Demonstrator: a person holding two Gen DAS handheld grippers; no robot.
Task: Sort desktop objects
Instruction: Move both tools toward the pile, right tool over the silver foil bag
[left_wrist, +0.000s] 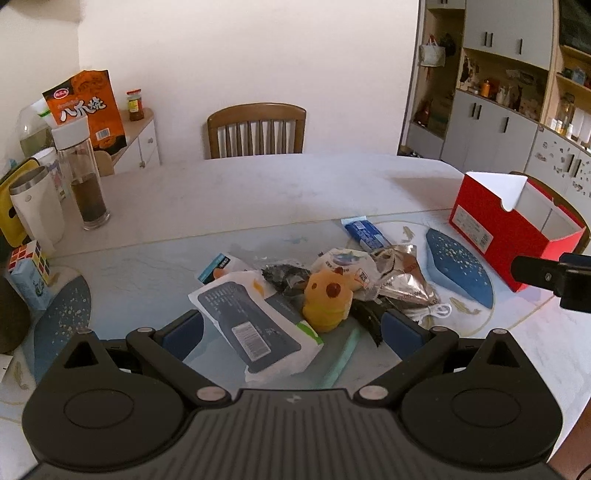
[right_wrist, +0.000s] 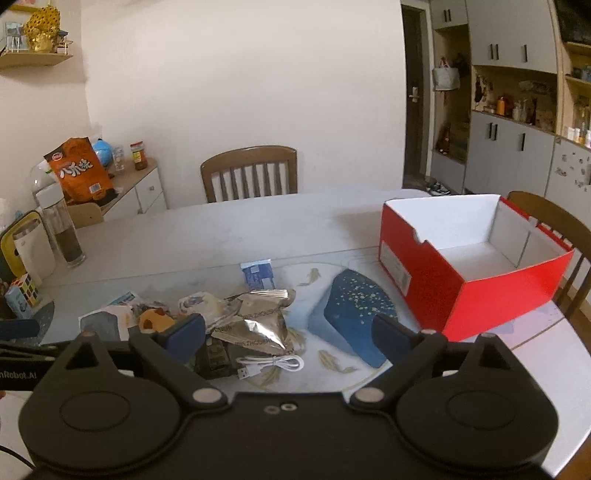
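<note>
A heap of small things lies on the worktop (left_wrist: 295, 192) near its front edge: a white pack (left_wrist: 255, 325) with a dark label, a yellow plush (left_wrist: 327, 295), a silver foil pouch (left_wrist: 402, 277), a blue packet (left_wrist: 365, 232) and a white cable (right_wrist: 273, 363). The pack sits between the spread blue pads of the left hand-held gripper (left_wrist: 293, 332), untouched, its long axis running from upper left to lower right in the left view. The plush stands just beyond, upright. The right hand-held gripper (right_wrist: 288, 338) is also wide and empty, above the pouch and cable; the cable lies across, its plug to the left. The blue packet points away toward the chair (left_wrist: 256, 129). A red box (right_wrist: 469, 266), open-topped, stands well to the right of the heap.
</note>
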